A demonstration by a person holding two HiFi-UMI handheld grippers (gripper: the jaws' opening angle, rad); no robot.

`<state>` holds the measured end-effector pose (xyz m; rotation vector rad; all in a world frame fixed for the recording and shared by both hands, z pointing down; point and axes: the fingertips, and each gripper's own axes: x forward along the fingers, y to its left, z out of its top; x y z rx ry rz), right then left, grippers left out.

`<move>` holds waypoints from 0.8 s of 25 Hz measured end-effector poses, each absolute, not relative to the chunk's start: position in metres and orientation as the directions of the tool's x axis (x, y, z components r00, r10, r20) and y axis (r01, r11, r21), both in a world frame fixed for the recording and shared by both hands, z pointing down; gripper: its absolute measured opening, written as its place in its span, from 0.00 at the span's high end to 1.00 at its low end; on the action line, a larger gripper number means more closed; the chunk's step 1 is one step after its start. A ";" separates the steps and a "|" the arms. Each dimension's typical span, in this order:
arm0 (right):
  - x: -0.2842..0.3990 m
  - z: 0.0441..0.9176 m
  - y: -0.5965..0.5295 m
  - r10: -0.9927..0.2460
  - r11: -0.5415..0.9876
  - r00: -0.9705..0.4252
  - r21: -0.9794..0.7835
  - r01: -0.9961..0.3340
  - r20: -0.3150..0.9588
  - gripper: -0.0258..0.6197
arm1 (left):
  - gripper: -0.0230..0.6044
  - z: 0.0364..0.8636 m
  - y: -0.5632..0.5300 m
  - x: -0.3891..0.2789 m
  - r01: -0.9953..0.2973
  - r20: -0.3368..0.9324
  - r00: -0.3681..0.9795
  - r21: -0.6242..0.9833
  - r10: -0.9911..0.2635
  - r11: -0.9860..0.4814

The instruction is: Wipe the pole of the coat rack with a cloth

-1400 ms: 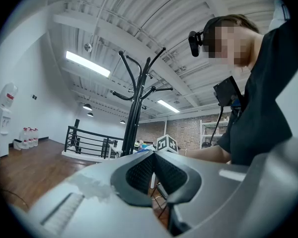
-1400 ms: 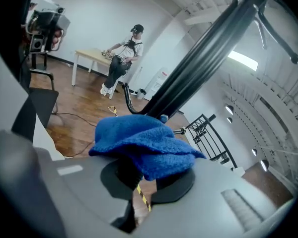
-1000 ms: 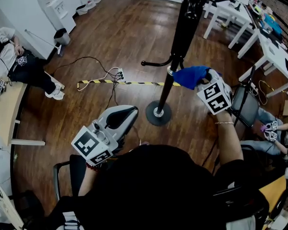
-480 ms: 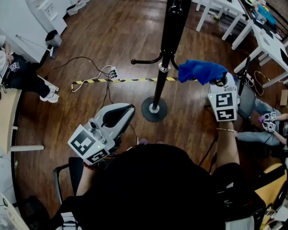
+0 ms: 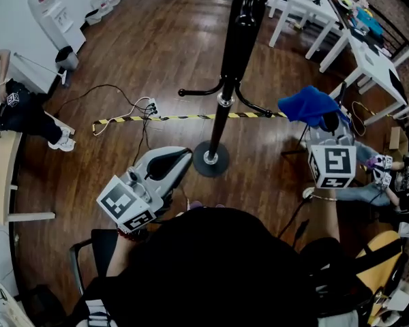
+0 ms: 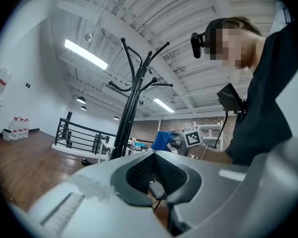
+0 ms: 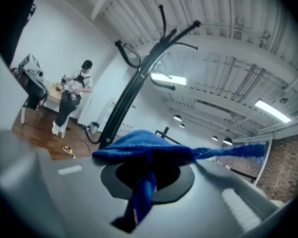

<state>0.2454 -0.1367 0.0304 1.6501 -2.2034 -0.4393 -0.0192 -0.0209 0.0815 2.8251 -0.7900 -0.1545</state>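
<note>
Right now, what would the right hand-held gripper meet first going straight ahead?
Likely nothing close: the right hand-held gripper, shut on the blue cloth, points upward, right of the coat rack pole. Depth is unclear.

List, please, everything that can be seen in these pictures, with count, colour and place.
coat rack: one, black, standing mid-floor
cloth: one, blue, right of the pole, not touching it
tape strip: one, yellow and black, on the floor beyond the rack's base
power strip: one, white, on the floor left of the pole
tables: several, white, upper right
water dispenser: one, white, upper left
left gripper: one, grey, lower left, jaws together, empty
right gripper: one, grey, right side, jaws shut on the cloth
</note>
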 end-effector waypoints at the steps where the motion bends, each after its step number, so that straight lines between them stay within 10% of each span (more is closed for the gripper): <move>1: 0.233 0.020 -0.135 -0.955 0.284 -0.290 0.443 -0.850 0.056 0.93 | 0.96 0.082 -0.022 -0.020 -0.502 -0.050 0.850 0.227 -0.525 -0.834; 9: 0.107 -0.047 -0.157 -0.843 0.404 -0.526 0.508 -0.760 -0.115 0.93 | 0.96 0.072 -0.017 -0.033 -0.546 -0.068 0.822 0.188 -0.566 -0.816; 20: 0.052 -0.104 -0.209 -0.873 0.248 -0.443 0.600 -0.761 -0.202 0.93 | 0.96 0.082 -0.001 -0.087 -0.662 -0.075 0.722 0.215 -0.688 -0.718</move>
